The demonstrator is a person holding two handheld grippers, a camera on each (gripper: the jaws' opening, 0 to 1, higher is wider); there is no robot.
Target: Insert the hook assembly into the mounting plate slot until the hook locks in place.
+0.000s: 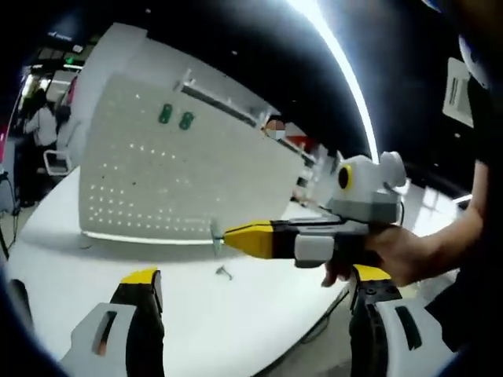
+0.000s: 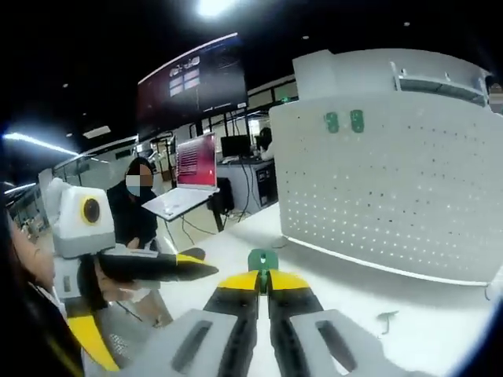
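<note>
The right tool is clamping its yellow-tipped jaws together on one small green plastic hook assembly, which is poking straight out past the tips, long axis running on along the jaws toward the white perforated mounting plate standing upright ahead on the white table. Two more green hook pieces are sitting side by side high on that plate. One small metal hook is lying loose on the table, right of the tool. The left tool is hanging with jaws wide apart, gripping nothing, facing the same plate.
</note>
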